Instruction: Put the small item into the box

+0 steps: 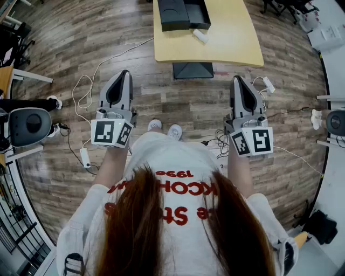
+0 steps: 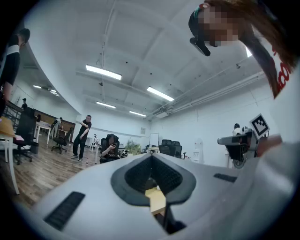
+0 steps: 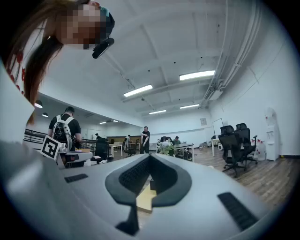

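Person is standing on wood floor [image 1: 64, 48], holding both grippers level and pointing them ahead at a yellow table [image 1: 237, 46]. Left gripper [image 1: 123, 73] is sitting with jaws closed tip to tip, gripping nothing; its own view is showing only a bit of the table top through the gap behind the tips. Right gripper [image 1: 237, 80] is looking the same: jaws fully together, nothing held.

Black box [image 1: 183, 13] is lying open on the table, ahead of both grippers and well apart from them, nearer the left gripper's line. Small item [image 1: 200, 35], white, is lying on the table top outside the box, just beside its near corner on the right gripper's side. It is sitting ahead of the grippers, between their two lines, well apart from both sets of tips.

White cables [image 1: 89, 86] are running on the floor below and outside the left gripper. Person's white shoes [image 1: 164, 128] are showing between the two grippers. Other people [image 2: 83, 137] are standing and sitting far ahead of the left gripper; office chairs [image 3: 236, 140] are standing off to the right of the right gripper.
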Demonstrator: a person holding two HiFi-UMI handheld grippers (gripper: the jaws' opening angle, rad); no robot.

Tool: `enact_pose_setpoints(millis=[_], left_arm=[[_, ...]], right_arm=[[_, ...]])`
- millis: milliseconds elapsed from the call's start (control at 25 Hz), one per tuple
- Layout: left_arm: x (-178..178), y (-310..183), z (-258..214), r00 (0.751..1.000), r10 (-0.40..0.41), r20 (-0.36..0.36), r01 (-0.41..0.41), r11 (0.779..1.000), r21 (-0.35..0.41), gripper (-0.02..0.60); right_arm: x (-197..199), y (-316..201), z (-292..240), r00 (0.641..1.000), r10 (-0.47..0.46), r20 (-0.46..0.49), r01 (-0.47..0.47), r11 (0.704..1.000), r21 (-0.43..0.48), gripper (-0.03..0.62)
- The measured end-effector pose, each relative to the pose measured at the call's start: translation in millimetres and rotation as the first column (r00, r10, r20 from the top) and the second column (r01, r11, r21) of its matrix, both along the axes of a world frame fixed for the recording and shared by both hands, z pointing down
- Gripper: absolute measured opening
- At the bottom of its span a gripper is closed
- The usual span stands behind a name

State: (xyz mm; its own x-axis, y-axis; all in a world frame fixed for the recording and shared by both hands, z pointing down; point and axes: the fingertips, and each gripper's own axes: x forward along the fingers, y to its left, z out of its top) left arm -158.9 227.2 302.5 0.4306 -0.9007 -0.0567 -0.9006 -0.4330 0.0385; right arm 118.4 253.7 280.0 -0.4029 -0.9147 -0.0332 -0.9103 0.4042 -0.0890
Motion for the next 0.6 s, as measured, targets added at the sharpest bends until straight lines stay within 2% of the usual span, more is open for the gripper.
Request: enact_pose_setpoints(millis=[240, 600], left_arm=[[3, -1, -5, 1.000, 0.002, 0.004, -0.002, 1.000, 0.001, 0.008], [-4, -17, 2, 1.000, -0.004, 0.003, 0.004, 1.000, -0.027, 0.008]], right_arm=[[2, 0, -12, 0.999, -0.015, 0.047, 0.014, 1.000, 0.022, 0.005], [-5, -20, -7, 0.997, -0.034, 0.065, 0.035, 0.999, -0.008, 0.005]])
